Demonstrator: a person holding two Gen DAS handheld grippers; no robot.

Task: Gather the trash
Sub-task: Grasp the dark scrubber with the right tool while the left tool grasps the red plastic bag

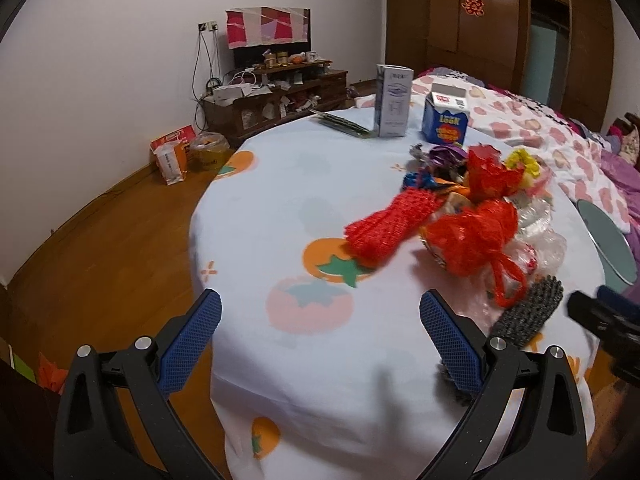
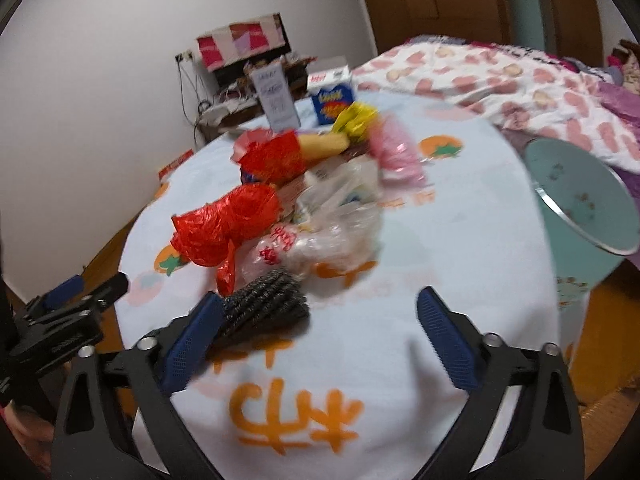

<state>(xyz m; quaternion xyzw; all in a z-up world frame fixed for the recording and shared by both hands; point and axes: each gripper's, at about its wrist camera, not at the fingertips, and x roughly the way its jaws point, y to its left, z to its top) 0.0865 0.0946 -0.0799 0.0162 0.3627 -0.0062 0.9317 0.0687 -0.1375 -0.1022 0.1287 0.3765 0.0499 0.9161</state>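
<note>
Trash pile (image 2: 304,196) lies ahead-left of the wide-open right gripper (image 2: 320,344), its scouring pad (image 2: 264,308) nearest; left gripper (image 1: 320,344) gapes empty.

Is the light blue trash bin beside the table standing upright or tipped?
Tipped: the light blue trash bin leans with its silver-rimmed mouth angled toward the fruit-print tablecloth; a few dark specks show inside.

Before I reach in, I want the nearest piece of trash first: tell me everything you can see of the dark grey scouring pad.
The scouring pad is a dark grey, coarse, wiry-looking wad with ridged coils, lying flat on the tablecloth at the near edge of the trash pile. A red mesh tail and a clear plastic bag lie against its far side. The right gripper is open, its left finger beside or touching the pad; nothing grips it.
</note>
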